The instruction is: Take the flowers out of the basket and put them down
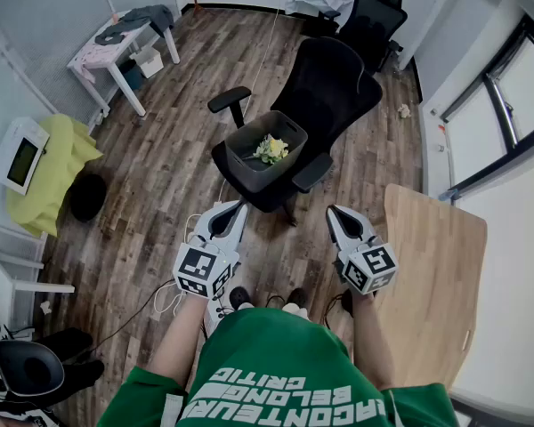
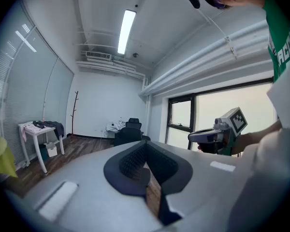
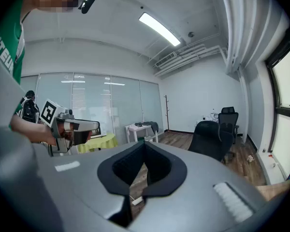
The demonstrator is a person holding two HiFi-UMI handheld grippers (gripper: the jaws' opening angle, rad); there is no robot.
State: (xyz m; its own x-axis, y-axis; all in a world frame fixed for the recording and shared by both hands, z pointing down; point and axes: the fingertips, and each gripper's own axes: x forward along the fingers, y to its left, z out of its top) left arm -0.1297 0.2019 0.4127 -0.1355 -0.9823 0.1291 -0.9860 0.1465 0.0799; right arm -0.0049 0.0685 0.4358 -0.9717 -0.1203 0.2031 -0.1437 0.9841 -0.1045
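Observation:
A grey basket (image 1: 246,142) stands on the seat of a black office chair (image 1: 334,83) in the head view, with a small bunch of yellow and white flowers (image 1: 271,149) lying inside it. Both grippers hover over the wooden floor, short of the chair and close to my body. My left gripper (image 1: 238,208) points at the chair's near left side, and its jaws (image 2: 146,146) are shut with nothing between them. My right gripper (image 1: 335,213) points at the chair's near right side; its jaws (image 3: 145,146) also meet, holding nothing. Neither touches the basket.
A light wooden table (image 1: 436,274) stands close on the right. A white side table (image 1: 116,47) with clothes is at the far left, and a second black chair (image 1: 374,16) is at the back. A yellow cloth (image 1: 58,167) and cables (image 1: 173,296) lie to the left.

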